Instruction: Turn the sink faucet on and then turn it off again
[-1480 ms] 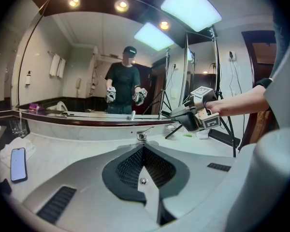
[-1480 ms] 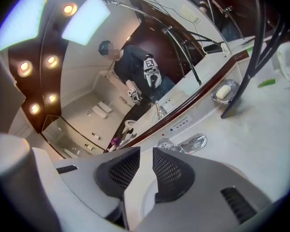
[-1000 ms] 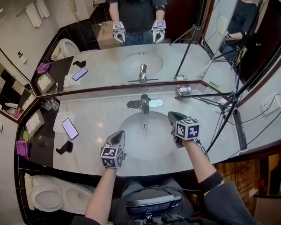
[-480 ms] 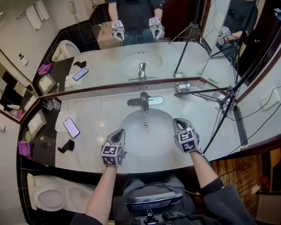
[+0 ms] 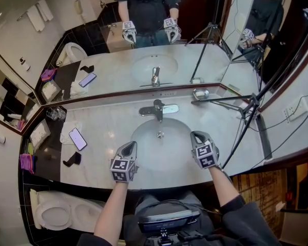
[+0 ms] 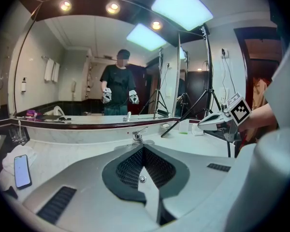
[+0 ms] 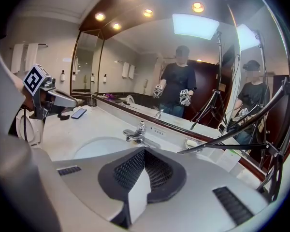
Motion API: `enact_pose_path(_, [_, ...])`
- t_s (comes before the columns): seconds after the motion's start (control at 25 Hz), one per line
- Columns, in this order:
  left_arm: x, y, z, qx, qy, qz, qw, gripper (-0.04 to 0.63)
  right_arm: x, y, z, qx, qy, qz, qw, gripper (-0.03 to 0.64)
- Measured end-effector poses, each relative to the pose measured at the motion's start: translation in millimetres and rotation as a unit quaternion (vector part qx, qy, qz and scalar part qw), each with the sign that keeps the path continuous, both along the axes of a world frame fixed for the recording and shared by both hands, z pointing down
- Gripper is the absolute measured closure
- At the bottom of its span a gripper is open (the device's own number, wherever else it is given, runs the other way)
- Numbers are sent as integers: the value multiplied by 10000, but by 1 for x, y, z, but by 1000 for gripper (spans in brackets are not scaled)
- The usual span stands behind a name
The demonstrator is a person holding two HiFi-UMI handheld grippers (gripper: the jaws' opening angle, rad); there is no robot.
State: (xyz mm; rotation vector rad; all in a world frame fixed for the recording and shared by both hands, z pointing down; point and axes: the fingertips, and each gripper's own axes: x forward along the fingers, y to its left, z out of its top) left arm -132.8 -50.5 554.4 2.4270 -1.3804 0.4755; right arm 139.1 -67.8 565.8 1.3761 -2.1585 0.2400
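Marble counter (image 5: 108,119), chrome faucet (image 5: 158,110) at the sink's (image 5: 138,133) far edge.
Now the right gripper (image 5: 197,135) has drawn back near right, and the left gripper (image 5: 129,146) waits near left; both closed, empty. Tap work looks finished.

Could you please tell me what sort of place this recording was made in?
A bathroom, probably a hotel's: a pale counter with an inset sink and faucet, a wide wall mirror behind it, and a toilet beside the counter.
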Motion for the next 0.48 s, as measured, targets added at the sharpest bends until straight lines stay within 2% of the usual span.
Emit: enact_pose_path(0.48, [2,-6,7,-79,29,-62,9999,607,-9,-14,16,45,294,-291,9991,598])
